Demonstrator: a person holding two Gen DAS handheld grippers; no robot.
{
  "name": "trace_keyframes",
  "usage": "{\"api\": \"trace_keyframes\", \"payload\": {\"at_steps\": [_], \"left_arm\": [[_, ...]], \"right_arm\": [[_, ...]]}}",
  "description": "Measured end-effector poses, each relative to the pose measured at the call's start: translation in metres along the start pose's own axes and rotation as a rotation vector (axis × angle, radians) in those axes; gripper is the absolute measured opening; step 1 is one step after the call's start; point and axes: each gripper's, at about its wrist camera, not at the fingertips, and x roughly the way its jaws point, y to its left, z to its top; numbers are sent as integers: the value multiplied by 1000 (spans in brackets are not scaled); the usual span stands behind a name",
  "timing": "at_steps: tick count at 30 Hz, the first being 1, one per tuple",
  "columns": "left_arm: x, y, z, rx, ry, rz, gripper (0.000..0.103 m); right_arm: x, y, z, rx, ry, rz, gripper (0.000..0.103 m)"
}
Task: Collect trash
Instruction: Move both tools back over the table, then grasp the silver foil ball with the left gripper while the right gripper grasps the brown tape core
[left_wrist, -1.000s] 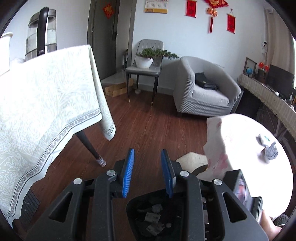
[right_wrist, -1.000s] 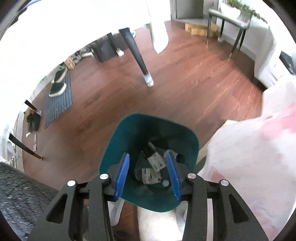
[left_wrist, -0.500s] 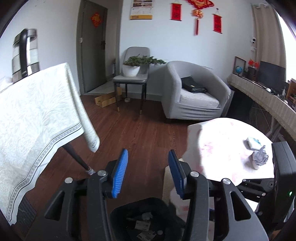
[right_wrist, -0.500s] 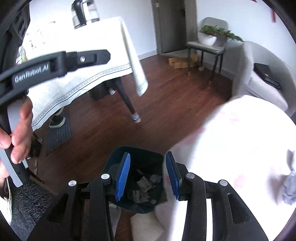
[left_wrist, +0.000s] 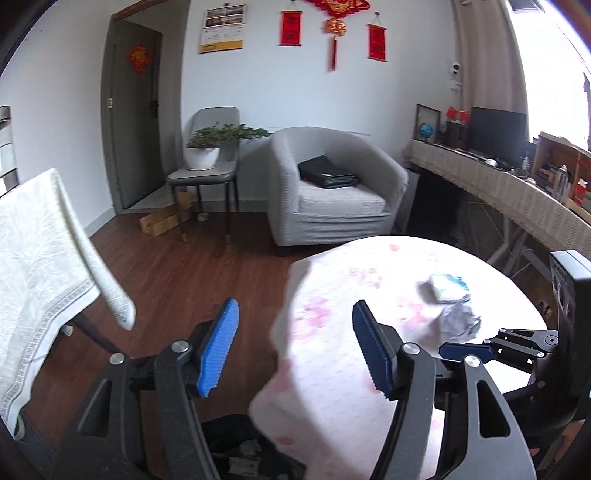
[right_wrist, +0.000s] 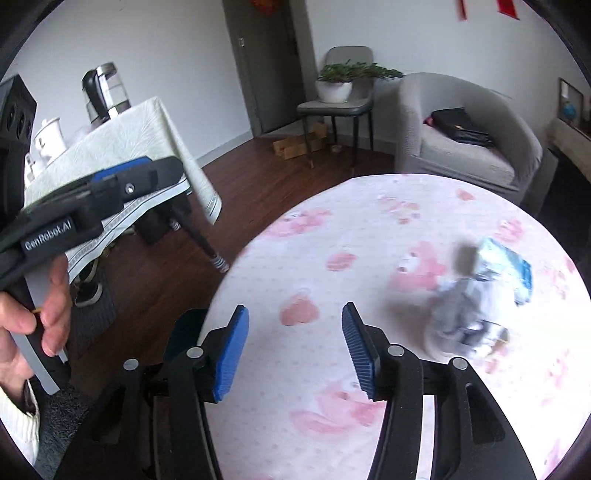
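Over the round desk (right_wrist: 332, 236) we have both tools opening, nothing between the pads. Left tool (left_wrist: 291, 347) at its edge, right tool (right_wrist: 293, 350) short of the crumpled trash (right_wrist: 461, 314).

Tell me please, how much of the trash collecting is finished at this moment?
Done: some scraps already lie in the bin beside the round table. In hand: nothing; the left hand-held gripper and right hand-held gripper are both opening, empty. Left: the crumpled grey wad and blue-white packet on the table.
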Motion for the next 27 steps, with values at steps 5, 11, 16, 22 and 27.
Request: {"api": "trace_keyframes", "payload": {"at_steps": [5, 11, 16, 22, 27], "left_arm": [[9, -33, 3, 14, -14, -57, 75], [20, -67, 3, 42, -10, -132, 79], [33, -93, 1, 66, 13, -179, 81], [52, -124, -6, 122, 66, -248, 83], [74, -148, -16, 157, 118, -263, 83]], "right_arm": [[-22, -30, -7, 34, -25, -45, 60], [-40, -59, -17, 69, -37, -85, 63], [-51, -81, -27, 103, -38, -122, 69], [-56, -107, -41, 158, -15, -161, 74], [-64, -122, -51, 190, -16, -172, 74]]}}
